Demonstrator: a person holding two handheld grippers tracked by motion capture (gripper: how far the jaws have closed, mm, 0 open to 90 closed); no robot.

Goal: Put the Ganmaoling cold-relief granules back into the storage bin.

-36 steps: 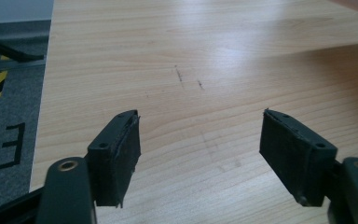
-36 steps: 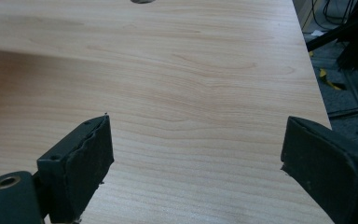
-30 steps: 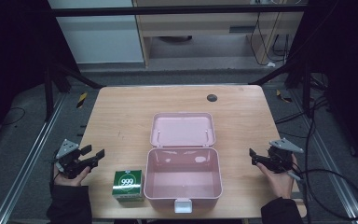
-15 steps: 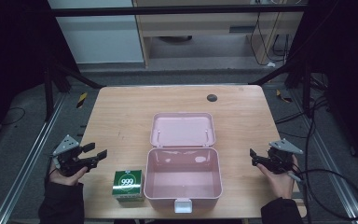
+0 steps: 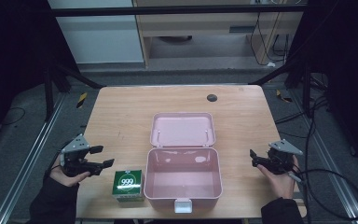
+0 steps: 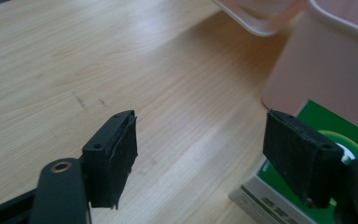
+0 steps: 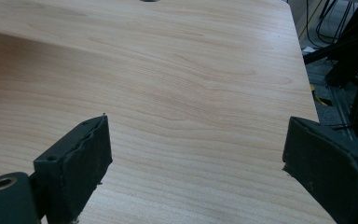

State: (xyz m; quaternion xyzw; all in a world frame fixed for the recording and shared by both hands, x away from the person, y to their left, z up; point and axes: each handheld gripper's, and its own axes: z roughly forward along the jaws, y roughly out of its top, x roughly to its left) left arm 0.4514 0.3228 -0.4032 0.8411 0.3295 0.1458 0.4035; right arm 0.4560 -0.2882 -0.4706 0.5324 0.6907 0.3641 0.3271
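we judge green box (image 5: 128,185) light, stiff card, crushable | sits left of, just beside, pink case (image 5: 184,198) | left gripper (image 5: 103,157) jaws just opening, empty | right gripper (image 5: 254,158) wide, empty | pinch its side faces

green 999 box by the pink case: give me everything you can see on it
The small green cardboard box is roughly cube-shaped, with a white oval on top printed "999" and a pale grey-white band along its lower edge. It looks closed and undamaged, and sits flat near the front edge of the wooden table, right beside the left wall of the open pink plastic case; whether they touch is unclear. In the left gripper view it lies just past the open left gripper, untouched.
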